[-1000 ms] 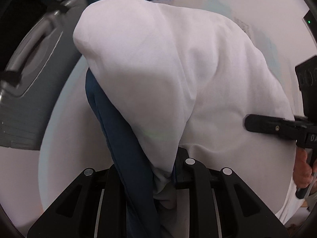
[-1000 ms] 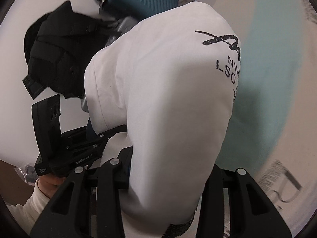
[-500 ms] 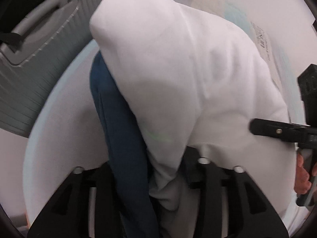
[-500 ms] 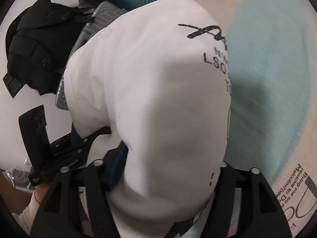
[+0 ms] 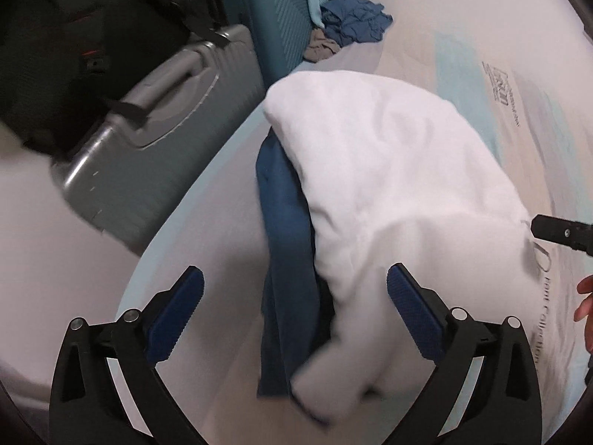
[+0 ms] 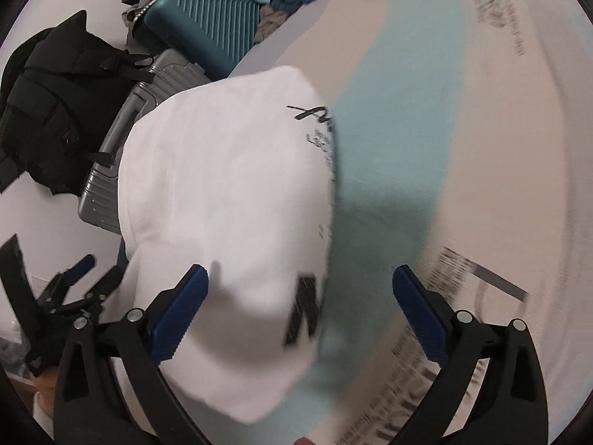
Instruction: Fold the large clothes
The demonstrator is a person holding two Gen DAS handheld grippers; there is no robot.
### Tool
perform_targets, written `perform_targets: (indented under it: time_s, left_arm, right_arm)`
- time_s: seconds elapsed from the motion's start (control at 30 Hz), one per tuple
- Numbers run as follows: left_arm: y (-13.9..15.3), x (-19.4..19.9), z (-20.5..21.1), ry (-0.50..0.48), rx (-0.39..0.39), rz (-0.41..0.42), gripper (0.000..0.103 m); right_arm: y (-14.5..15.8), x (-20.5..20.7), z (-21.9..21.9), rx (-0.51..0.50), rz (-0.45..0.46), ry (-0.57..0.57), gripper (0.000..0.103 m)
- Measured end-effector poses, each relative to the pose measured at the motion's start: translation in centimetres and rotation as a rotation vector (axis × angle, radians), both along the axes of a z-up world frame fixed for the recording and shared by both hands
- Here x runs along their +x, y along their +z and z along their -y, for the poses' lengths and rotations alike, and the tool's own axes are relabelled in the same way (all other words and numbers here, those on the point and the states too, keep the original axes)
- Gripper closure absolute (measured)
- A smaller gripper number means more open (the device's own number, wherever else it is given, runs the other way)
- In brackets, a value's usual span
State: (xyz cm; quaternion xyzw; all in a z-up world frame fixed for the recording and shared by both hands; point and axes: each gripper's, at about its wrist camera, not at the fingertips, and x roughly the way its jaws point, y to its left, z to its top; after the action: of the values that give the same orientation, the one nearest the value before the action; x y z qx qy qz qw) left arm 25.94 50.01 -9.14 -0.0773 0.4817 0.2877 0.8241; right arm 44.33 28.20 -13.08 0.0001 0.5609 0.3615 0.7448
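A white garment with a dark blue part (image 5: pixel 285 244) lies bunched on the bed; its white body (image 5: pixel 389 170) fills the middle of the left wrist view. In the right wrist view the white garment (image 6: pixel 229 193) shows black lettering. My left gripper (image 5: pixel 294 293) is open, its blue pads either side of the cloth, holding nothing. My right gripper (image 6: pixel 300 289) is open over the garment's near edge, holding nothing. The right gripper's tip (image 5: pixel 559 231) shows at the right of the left wrist view; the left gripper (image 6: pixel 74 289) shows at lower left of the right wrist view.
The bed surface (image 6: pixel 481 148) is cream with a pale teal stripe and printed text. A grey suitcase (image 5: pixel 148 141), a teal suitcase (image 5: pixel 274 26) and a black backpack (image 6: pixel 55 111) stand along the bed's left side. Blue clothes (image 5: pixel 352 22) lie at the far end.
Both grippers have opened and let go of the garment, which has dropped onto the bed. Both have drawn back from it.
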Motion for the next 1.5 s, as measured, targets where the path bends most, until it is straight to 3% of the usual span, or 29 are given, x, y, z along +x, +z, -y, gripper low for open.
perform_targets:
  time_s: [0.17, 0.3, 0.4, 0.73, 1.03, 1.5]
  left_arm:
    - [1.8, -3.5, 4.5, 0.015, -0.002, 0.033, 0.006]
    - [3.5, -7.2, 9.2, 0.026, -0.007, 0.082, 0.006]
    - [4.7, -10.2, 12.8, 0.025, 0.016, 0.107, 0.006]
    - [8.1, -21.4, 21.4, 0.083, 0.026, 0.215, 0.006]
    - [7.3, -28.3, 22.1, 0.114, 0.021, 0.245, 0.006]
    - [5.4, -30.4, 22.4, 0.104, 0.091, 0.269, 0.006]
  right_arm:
    - [4.1, -5.6, 4.0, -0.031, 0.179, 0.031, 0.007]
    - [7.3, -12.3, 7.5, -0.11, 0.402, 0.053, 0.007]
    - [8.9, -16.9, 9.6, -0.119, 0.484, 0.054, 0.007]
    - [11.4, -28.6, 15.1, -0.091, 0.539, -0.018, 0.007]
    - [11.6, -35.2, 15.9, -0.121, 0.591, -0.081, 0.007]
    - [9.7, -38.2, 15.2, -0.126, 0.642, -0.112, 0.007]
